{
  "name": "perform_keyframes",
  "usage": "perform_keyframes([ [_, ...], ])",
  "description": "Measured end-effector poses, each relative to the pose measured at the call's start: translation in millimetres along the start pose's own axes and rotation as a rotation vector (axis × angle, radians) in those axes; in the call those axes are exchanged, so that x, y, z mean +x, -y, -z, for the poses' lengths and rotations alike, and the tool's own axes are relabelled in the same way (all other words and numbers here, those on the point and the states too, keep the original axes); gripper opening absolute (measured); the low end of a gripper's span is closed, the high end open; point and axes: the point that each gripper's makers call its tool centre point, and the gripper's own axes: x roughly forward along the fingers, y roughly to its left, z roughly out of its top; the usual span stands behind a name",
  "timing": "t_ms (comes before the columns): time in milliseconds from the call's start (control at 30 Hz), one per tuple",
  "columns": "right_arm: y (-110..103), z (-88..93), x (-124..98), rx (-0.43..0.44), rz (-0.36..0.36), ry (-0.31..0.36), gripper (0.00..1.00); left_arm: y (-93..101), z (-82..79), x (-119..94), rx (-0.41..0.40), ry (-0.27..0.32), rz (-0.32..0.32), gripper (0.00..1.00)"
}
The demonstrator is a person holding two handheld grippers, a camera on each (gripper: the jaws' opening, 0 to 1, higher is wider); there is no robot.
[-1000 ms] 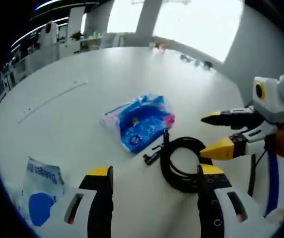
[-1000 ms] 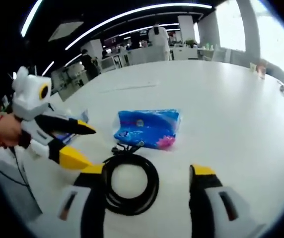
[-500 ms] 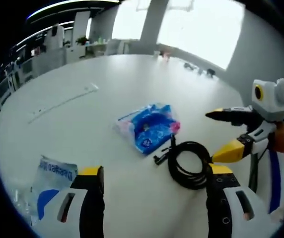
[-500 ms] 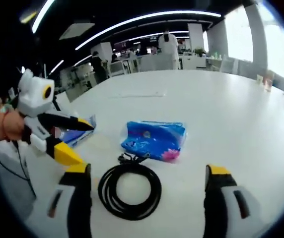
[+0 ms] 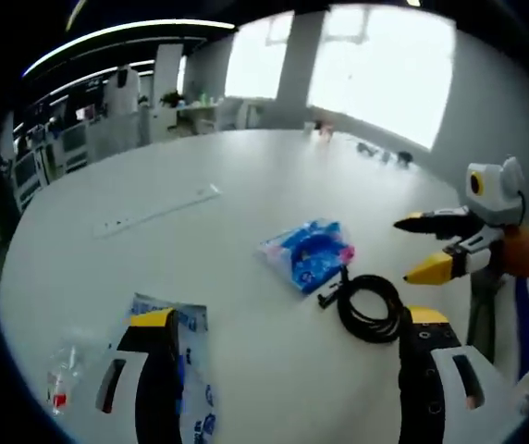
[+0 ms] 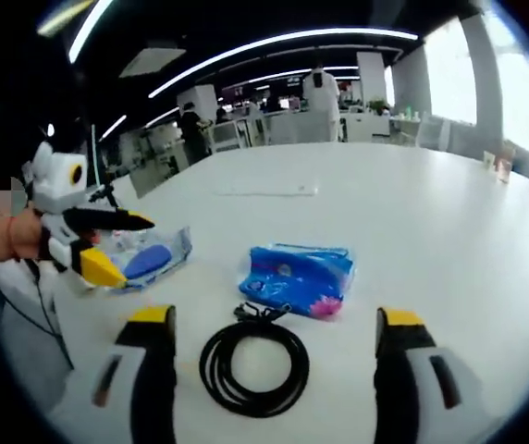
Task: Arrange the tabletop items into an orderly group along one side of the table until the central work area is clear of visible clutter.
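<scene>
Cable coil (image 6: pixel 253 367), black, lies flat on the white table (image 6: pixel 431 213) nearest the right gripper (image 6: pixel 269 361), between its spread jaws and not touched. Judged light and floppy; pinching several loops together at one side should keep it from unwinding. Its plug end points toward the blue packet (image 6: pixel 297 277) just beyond. That packet looks soft, crinkly film, likely slippery; best taken at a sealed edge. Print unreadable. Left of it, a clear bag with blue contents (image 6: pixel 144 260) lies beside the left gripper (image 6: pixel 121 245), jaws apart, empty. In the left gripper view a white-and-blue pouch (image 5: pixel 190 370) carries lettering too blurred to read. Farther off lies a long white strip (image 5: pixel 158 210).
</scene>
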Motion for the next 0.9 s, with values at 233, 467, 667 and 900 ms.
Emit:
perform_keyframes([
  [233, -14.0, -12.6, 2.4, -0.024, -0.028, 0.018, 0.88, -16.1, -2.9, -30.7, -0.015, 0.032, -0.061, 0.96],
  [467, -30.1, -25.0, 7.0, -0.059, -0.063, 0.018, 0.87, -31.5, -5.1, -58.0, -0.033, 0.066, -0.117, 0.96],
  [667, -44.3, -42.7, 10.3, -0.093, -0.091, 0.035, 0.86, -43.4, -9.8, -80.8, -0.051, 0.102, -0.162, 0.96],
  [900, -63.7, -63.5, 10.5, -0.131, -0.126, 0.066, 0.86, -51.6, -13.5, -102.2, -0.06, 0.137, -0.197, 0.96],
])
